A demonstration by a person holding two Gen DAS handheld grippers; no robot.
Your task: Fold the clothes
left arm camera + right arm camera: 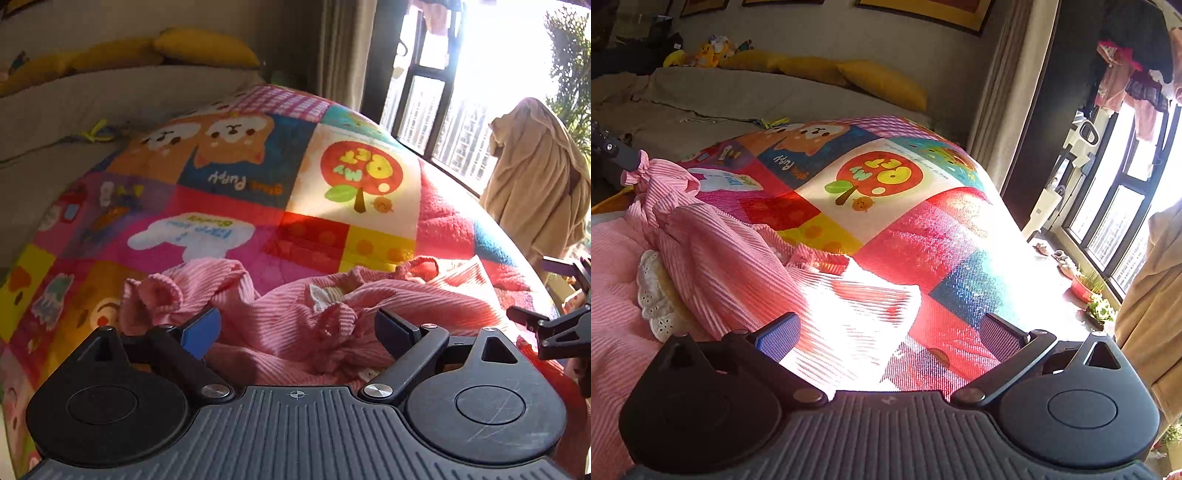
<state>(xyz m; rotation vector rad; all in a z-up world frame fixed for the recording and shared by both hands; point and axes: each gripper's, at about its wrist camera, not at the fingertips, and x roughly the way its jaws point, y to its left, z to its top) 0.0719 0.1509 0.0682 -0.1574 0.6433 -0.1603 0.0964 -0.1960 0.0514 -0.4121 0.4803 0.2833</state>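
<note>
A: Hovering both grippers over the pink ribbed garment [295, 317], bunched on the patchwork blanket [240, 177]. Left gripper [299, 328] wide open, holding nothing.
B: Right?
A: Right gripper [890, 332] open too, empty, over the sunlit hem.
B: Step?
A: Pre-fold, I'd say. Next: pinch edges, spread flat.

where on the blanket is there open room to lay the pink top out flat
Free: the patchwork blanket beyond the pink garment, from the puppy panel across to the apple tree panel. Also the red patch toward the window. Crowded: the near edge, where the garment bunches between both grippers' open jaws.
</note>
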